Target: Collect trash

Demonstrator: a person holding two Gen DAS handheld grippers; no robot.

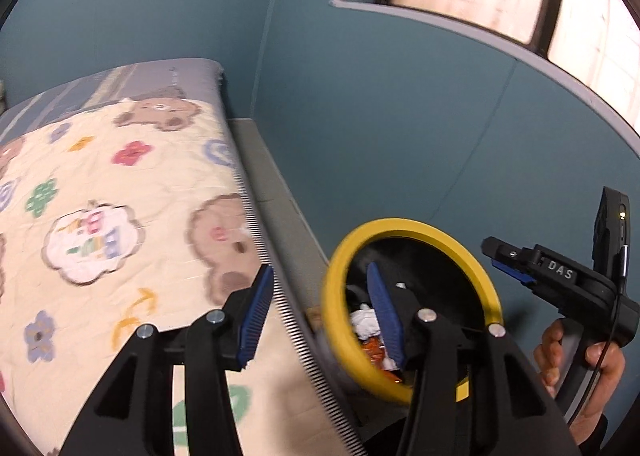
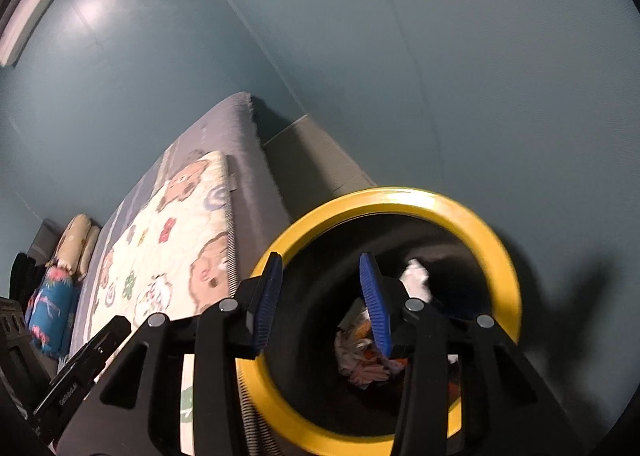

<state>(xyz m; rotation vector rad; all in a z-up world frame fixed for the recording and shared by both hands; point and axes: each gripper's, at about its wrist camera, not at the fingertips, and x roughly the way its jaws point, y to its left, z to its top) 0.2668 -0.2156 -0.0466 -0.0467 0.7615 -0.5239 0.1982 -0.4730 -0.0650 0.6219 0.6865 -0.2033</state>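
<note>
**Both claws empty over the yellow-rimmed bin**

Nearest in the left wrist view, the left gripper (image 1: 320,296) stands partly open with nothing between its 2 blue pads; one finger hangs over the bed edge, the other over the bin's mouth. In the right wrist view the right gripper (image 2: 324,296) is likewise partly open and empty, straddling the rim at about 9 o'clock of the ring. Both tilt downward, which reads as a drop just made over the opening.

The bin (image 2: 496,248) stands on the floor, wedged between the bed (image 1: 120,191) and the blue wall (image 1: 400,115), handy to the bedside. The trash (image 2: 362,364), crumpled white paper and orange wrapper, lies at its bottom.

A hand (image 1: 596,364) grips the right tool's handle at 4 o'clock of the left view.

Hidden: the fingers cover part of the trash, the bin's inside is dark, its outer wall is barely seen, and blur softens the rim. At 9 o'clock, far off, pillows (image 2: 76,240) are small and unclear.
</note>
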